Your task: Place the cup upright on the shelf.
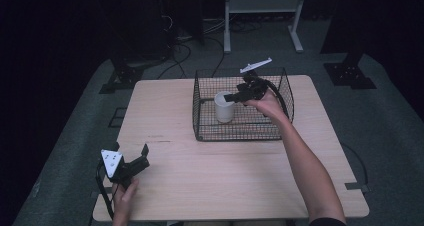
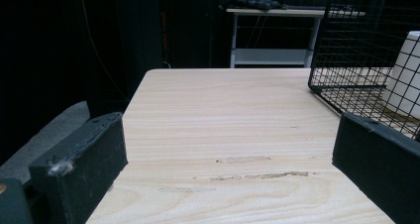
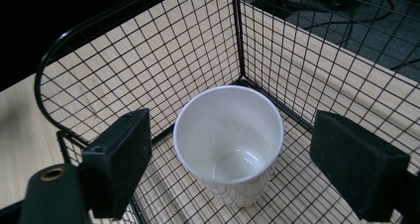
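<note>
Two handheld black grippers, left gripper (image 1: 131, 162) topped by a pale grey three-cornered plate with dark screw holes, right gripper (image 1: 234, 98) likewise, thick rectangular matte black jaws, black trailing cables, bare forearms, dark sleeve edge at right elbow

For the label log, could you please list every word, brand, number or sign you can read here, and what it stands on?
None: no readable text in any view.
White cup: plain inside and out, no print.
Black wire basket: no tag or label.
Wooden table: bare wood grain and scuffs, no lettering.
Right tongs, open around the cup, and left tongs: black pads, unmarked.
</note>
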`<state>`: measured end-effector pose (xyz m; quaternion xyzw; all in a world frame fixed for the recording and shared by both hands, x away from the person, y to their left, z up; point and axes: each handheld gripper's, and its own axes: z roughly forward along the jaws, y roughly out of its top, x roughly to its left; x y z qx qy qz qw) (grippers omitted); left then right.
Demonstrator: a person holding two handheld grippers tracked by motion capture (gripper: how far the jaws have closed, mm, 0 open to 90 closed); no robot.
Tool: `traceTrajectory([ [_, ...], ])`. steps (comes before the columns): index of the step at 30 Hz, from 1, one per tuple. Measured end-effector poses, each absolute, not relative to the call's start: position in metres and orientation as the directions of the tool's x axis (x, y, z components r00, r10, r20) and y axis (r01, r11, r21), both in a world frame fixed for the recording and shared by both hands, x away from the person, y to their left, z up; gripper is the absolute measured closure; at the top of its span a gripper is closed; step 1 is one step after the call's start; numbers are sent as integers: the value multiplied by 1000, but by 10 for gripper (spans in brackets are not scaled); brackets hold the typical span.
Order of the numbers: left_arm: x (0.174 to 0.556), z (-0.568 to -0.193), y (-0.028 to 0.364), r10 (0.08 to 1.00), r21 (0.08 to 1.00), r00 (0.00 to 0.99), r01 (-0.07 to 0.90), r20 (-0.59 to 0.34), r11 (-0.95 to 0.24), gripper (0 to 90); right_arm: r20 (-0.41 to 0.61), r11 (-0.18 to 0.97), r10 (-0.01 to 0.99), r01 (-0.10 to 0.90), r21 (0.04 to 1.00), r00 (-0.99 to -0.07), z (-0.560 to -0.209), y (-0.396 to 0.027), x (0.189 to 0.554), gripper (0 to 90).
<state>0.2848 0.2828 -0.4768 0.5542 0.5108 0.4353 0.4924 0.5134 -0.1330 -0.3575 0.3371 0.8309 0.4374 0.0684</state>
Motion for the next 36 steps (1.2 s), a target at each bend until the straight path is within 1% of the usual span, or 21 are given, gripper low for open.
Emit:
traceTrajectory([
  [16,285,-477,283,995,990,96,140,-22,8,0,175,372,601,466,803,-780,-334,-160,483,159],
  [36,285,-477,283,995,990,96,140,-22,8,0,173,368,586,450,813,-792,-330,-184,455,159],
])
